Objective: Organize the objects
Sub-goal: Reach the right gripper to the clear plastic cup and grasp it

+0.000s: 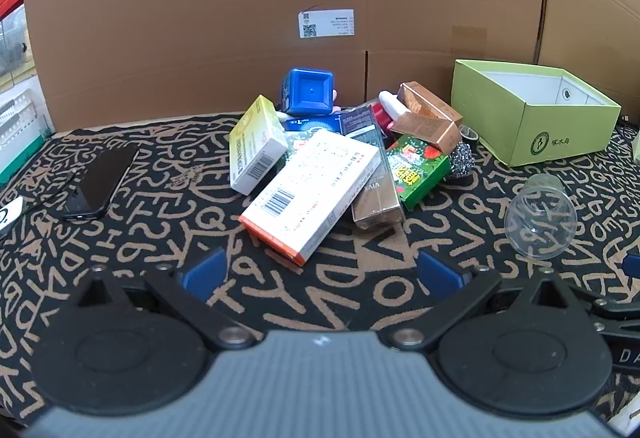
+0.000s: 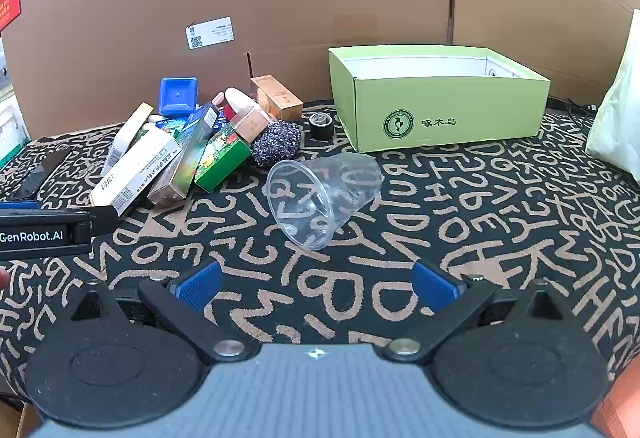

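With both hand-held grippers [image 1: 320,274] [image 2: 318,284] wide and empty, we should pinch the cup [image 2: 322,198] by its rim, then carry it to the far green box [image 2: 440,110].

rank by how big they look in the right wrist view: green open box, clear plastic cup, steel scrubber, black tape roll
1. green open box
2. clear plastic cup, though nearer the camera
3. steel scrubber
4. black tape roll

Each gripper, left gripper [image 1: 320,272] and right gripper [image 2: 318,284], is built from black linkage arms with silver screws, round black discs, blue ribbed pads and a grey ribbed body. "GenRobot.AI" is printed on the left one.
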